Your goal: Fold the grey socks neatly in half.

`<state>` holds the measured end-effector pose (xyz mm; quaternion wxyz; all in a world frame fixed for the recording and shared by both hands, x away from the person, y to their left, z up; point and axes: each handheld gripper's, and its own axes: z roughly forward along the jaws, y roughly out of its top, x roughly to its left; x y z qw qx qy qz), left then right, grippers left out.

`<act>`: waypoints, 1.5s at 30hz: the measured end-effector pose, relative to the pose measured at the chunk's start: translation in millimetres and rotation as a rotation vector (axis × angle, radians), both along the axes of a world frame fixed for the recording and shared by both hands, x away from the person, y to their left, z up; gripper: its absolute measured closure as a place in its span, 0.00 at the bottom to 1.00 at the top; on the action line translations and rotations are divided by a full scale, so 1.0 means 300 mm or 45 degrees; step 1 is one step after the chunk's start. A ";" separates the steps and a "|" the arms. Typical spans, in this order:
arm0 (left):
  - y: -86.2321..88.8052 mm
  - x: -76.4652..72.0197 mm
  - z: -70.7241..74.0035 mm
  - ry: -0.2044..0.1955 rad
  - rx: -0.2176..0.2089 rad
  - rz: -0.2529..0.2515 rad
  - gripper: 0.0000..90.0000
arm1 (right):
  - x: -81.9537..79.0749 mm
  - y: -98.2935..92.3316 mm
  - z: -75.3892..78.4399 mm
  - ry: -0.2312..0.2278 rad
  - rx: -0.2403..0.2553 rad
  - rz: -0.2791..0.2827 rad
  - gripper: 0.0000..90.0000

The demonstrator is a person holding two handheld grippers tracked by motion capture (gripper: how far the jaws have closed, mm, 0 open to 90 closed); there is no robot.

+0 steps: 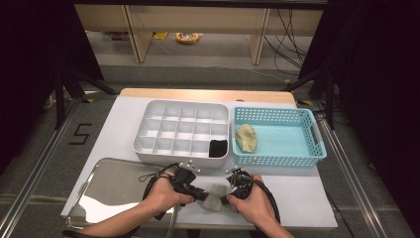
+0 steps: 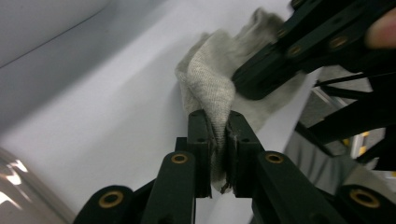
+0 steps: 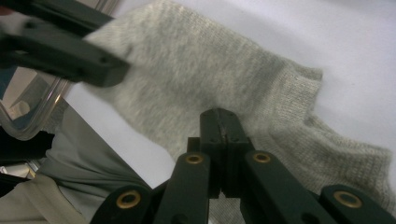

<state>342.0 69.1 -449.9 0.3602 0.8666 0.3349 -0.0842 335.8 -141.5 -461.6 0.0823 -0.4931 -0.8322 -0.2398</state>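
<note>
A grey sock (image 1: 214, 197) (image 2: 210, 79) (image 3: 187, 70) lies rumpled on the white table near its front edge, between my two grippers. My left gripper (image 1: 204, 194) (image 2: 218, 126) is shut on a raised fold of the sock, and cloth shows squeezed between its pads. My right gripper (image 1: 226, 200) (image 3: 219, 119) is shut with its jaws flush together and its tip down on the sock; no cloth shows between them. In the left gripper view the right gripper (image 2: 250, 86) presses on the sock from the right.
A white compartment box (image 1: 181, 106) stands behind, with a black sock (image 1: 218, 148) in its front right cell. A teal basket (image 1: 277, 159) to its right holds a beige sock (image 1: 246, 138). A shiny metal tray (image 1: 114, 183) lies at front left.
</note>
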 end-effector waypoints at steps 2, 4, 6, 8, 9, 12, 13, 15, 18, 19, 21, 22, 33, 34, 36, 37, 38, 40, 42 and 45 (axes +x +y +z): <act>-0.002 -0.001 0.003 0.007 -0.012 0.003 0.90 | -0.001 0.006 0.002 0.016 0.001 -0.014 1.00; -0.004 0.004 0.013 0.041 -0.049 0.000 0.90 | 0.003 0.012 -0.002 0.022 -0.002 -0.018 1.00; -0.005 0.009 0.020 0.072 -0.075 0.009 0.90 | 0.003 0.015 -0.007 0.026 0.013 -0.013 1.00; -0.006 0.012 0.022 0.065 -0.086 0.019 0.90 | 0.002 0.018 -0.010 0.029 0.017 -0.017 1.00; -0.006 0.016 0.031 0.082 -0.099 0.020 0.90 | 0.000 0.021 -0.011 0.029 0.016 -0.021 1.00; -0.007 0.016 0.040 0.091 -0.084 0.020 0.90 | 0.001 0.022 -0.013 0.022 0.017 -0.017 1.00; -0.013 0.015 0.040 0.101 -0.118 0.033 0.90 | 0.002 0.024 -0.017 0.024 0.028 -0.012 1.00; -0.014 0.018 0.042 0.115 -0.108 0.019 0.90 | -0.001 0.028 -0.017 0.047 0.024 -0.028 1.00; -0.015 0.015 0.025 0.105 -0.099 0.032 0.90 | 0.000 0.020 -0.022 0.017 0.027 -0.006 1.00; -0.011 0.016 0.022 0.120 -0.077 0.031 0.89 | -0.001 0.017 -0.021 0.022 0.026 -0.012 1.00; -0.003 0.019 0.010 0.105 -0.037 0.037 0.87 | -0.005 0.007 -0.016 0.021 0.020 -0.023 1.00; -0.001 0.023 0.001 0.090 -0.039 0.029 0.84 | -0.006 0.000 -0.014 0.023 0.016 -0.024 1.00; -0.005 0.029 -0.038 0.027 0.069 0.030 0.67 | -0.004 -0.154 0.110 -0.138 0.063 -0.209 0.90; -0.005 0.028 -0.040 0.024 0.078 0.038 0.66 | -0.001 -0.173 0.116 -0.153 0.039 -0.238 0.89; 0.001 0.032 -0.046 0.017 0.116 0.020 0.65 | 0.007 -0.209 0.113 -0.157 0.009 -0.277 0.87; 0.001 0.032 -0.046 0.017 0.116 0.020 0.65 | 0.007 -0.209 0.113 -0.157 0.009 -0.277 0.87; 0.006 0.038 -0.054 0.012 0.143 0.001 0.65 | 0.013 -0.235 0.090 -0.102 -0.014 -0.273 0.86; 0.004 0.037 -0.059 0.011 0.150 0.007 0.65 | 0.014 -0.241 0.066 -0.036 -0.035 -0.291 0.85; 0.002 0.035 -0.062 -0.003 0.164 -0.005 0.66 | 0.011 -0.246 0.044 0.021 -0.038 -0.284 0.85; -0.002 0.033 -0.066 -0.007 0.172 -0.009 0.67 | 0.009 -0.243 0.022 0.061 -0.026 -0.271 0.84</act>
